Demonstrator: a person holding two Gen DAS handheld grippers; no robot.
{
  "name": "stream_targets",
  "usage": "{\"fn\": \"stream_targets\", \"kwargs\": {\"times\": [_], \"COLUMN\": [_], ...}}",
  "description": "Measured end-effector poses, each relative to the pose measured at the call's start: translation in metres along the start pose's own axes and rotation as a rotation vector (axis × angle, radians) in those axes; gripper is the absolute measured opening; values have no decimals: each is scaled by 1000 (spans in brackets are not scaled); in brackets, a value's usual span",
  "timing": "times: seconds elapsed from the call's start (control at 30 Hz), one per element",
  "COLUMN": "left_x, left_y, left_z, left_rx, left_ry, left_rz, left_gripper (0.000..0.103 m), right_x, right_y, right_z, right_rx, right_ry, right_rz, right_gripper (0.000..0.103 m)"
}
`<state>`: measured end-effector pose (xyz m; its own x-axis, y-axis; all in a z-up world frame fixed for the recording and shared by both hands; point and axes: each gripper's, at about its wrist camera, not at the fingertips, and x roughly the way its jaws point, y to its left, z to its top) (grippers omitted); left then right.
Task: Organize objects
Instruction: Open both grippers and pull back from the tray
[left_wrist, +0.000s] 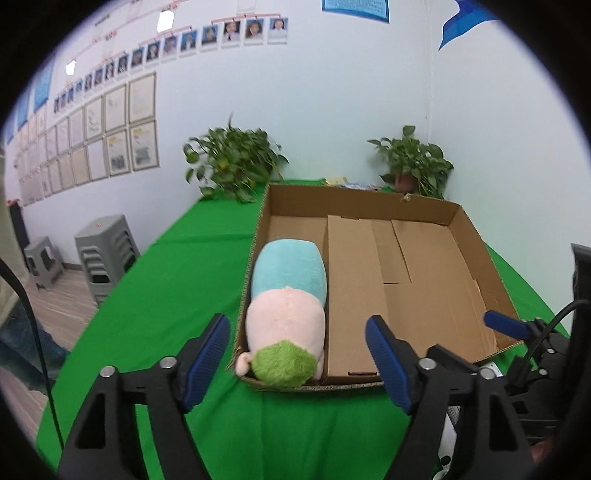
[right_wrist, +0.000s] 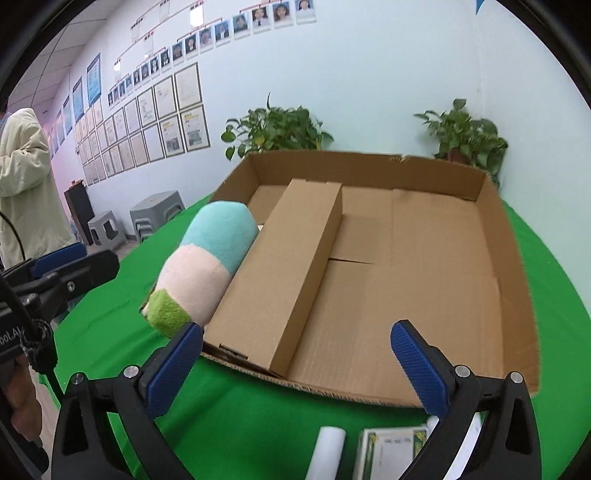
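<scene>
A shallow cardboard tray (left_wrist: 351, 201) (right_wrist: 369, 168) rests on the green table. Along its left wall lies a plush toy (left_wrist: 286, 295) (right_wrist: 207, 258) with blue, pink and green bands, its green end at the near rim. A long closed cardboard box (left_wrist: 354, 295) (right_wrist: 284, 266) lies right beside the toy inside the tray. My left gripper (left_wrist: 295, 325) is open just before the tray's near edge, holding nothing. My right gripper (right_wrist: 295, 332) is open too, hovering empty in front of the near rim. A white roll (right_wrist: 328, 454) and a green-and-white packet (right_wrist: 391, 450) lie on the cloth below it.
Two potted plants (left_wrist: 232, 162) (left_wrist: 413, 162) stand at the back of the table. Grey stools (left_wrist: 107, 254) are on the floor to the left. A person in a pale coat (right_wrist: 26, 184) stands at far left. The tray's right half holds nothing.
</scene>
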<state>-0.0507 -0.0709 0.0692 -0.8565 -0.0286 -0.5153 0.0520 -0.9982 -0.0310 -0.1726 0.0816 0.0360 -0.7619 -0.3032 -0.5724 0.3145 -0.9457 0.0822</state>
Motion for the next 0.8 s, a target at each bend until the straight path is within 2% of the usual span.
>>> {"fn": "stream_targets", "kwargs": {"times": [0.17, 0.3, 0.6, 0.8], "left_x": [-14, -11, 2, -3], "left_y": [-4, -7, -17, -27], "left_z": [-9, -28, -64, -68], "left_rx": [-18, -28, -40, -8], "left_ry": [-11, 32, 138, 156], "left_rz": [18, 43, 23, 11], "left_gripper": [79, 79, 79, 79], "right_x": [-26, -48, -43, -48], "right_y": [-1, -14, -41, -52], "right_z": [-16, -36, -59, -77], "right_rx": [-20, -25, -15, 43], "right_ry": [-9, -20, 45, 72], "right_rz": [10, 1, -22, -18], "right_gripper": [103, 103, 103, 103]}}
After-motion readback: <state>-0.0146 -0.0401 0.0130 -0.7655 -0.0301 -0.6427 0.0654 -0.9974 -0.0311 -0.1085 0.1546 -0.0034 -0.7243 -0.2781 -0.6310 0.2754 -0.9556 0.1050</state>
